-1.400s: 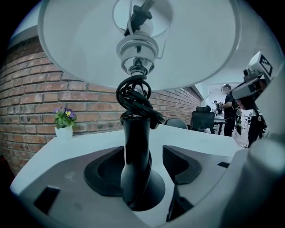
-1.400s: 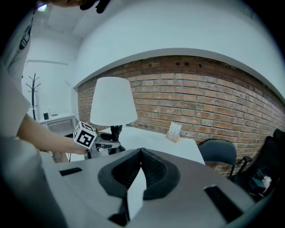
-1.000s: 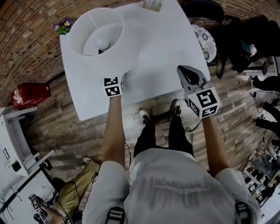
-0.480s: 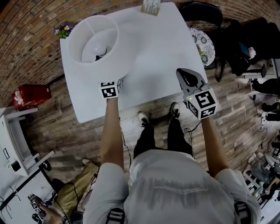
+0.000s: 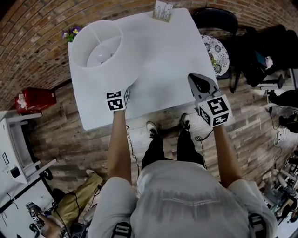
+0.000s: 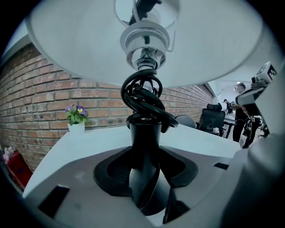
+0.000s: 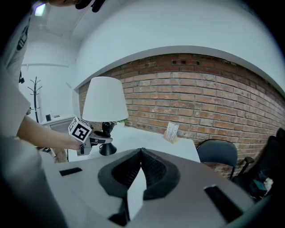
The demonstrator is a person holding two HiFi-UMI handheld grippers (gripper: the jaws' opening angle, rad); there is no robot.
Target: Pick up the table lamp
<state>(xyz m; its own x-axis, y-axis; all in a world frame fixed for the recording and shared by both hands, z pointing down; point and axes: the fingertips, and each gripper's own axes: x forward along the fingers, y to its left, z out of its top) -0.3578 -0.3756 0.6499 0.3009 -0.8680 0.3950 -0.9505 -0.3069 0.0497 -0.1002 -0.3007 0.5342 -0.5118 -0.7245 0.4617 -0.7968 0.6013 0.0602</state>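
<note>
The table lamp has a wide white shade [image 5: 98, 49] and stands at the far left of the white table [image 5: 163, 60]. In the left gripper view its black stem [image 6: 144, 147] rises between my jaws, with a black cord [image 6: 144, 95] wound round it under the shade [image 6: 80, 49]. My left gripper [image 6: 145, 180] is shut on that stem, just above the round black base. In the right gripper view the lamp [image 7: 103, 104] shows with the left gripper [image 7: 91, 141] at its stem. I cannot tell whether the base touches the table. My right gripper [image 5: 198, 80] is shut and empty over the table's near right edge.
A small pot of purple flowers [image 5: 71, 33] sits at the table's far left corner. A card holder [image 5: 162, 10] stands at the far edge. A black chair [image 5: 216, 16] is behind the table's right corner, a brick wall beyond. A red object [image 5: 31, 100] lies on the floor at left.
The left gripper's cube and the lamp shade sit slightly lower in the head view than a second ago. The right gripper has barely moved.
</note>
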